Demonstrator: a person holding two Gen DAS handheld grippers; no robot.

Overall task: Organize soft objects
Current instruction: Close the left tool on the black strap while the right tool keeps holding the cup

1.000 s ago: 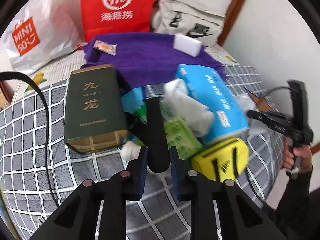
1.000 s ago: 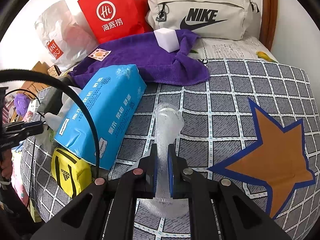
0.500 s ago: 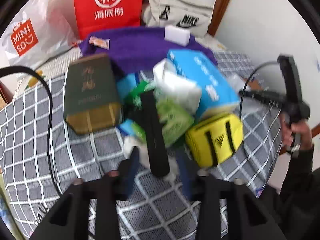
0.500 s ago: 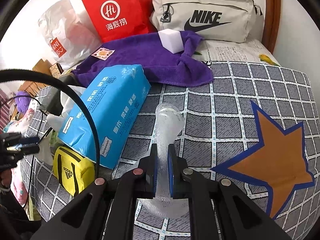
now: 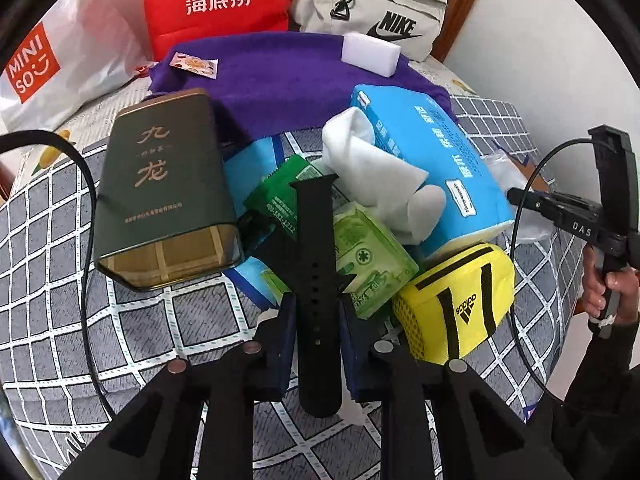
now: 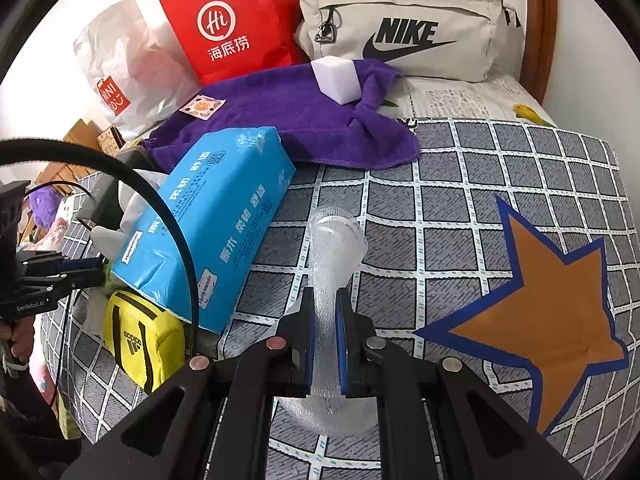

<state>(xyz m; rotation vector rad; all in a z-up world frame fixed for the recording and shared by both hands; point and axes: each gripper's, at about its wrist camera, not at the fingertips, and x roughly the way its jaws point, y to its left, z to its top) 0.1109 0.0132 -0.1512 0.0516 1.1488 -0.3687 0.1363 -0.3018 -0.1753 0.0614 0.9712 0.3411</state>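
My left gripper [image 5: 317,316] is shut on a black rubber watch strap [image 5: 316,264] and holds it above a pile on the bed: a dark green tin [image 5: 160,196], green packets [image 5: 368,256], a white sock [image 5: 376,176], a blue tissue pack [image 5: 436,156] and a yellow Adidas pouch [image 5: 456,312]. My right gripper [image 6: 325,316] is shut on a clear bubble-wrap sheet [image 6: 334,248] over the checked bedspread [image 6: 460,216]. The tissue pack [image 6: 208,224] and yellow pouch [image 6: 138,344] lie to its left.
A purple towel [image 6: 288,120] with a white sponge block [image 6: 336,80] and a small sachet [image 6: 202,107] lies further back. A red paper bag [image 6: 232,20], a Miniso plastic bag [image 6: 120,68] and a beige Nike bag [image 6: 404,28] stand by the wall.
My left gripper has risen and pulled back with the watch strap, so the pile now sits lower in its view. My right gripper has stayed shut on the bubble wrap, nearly still.
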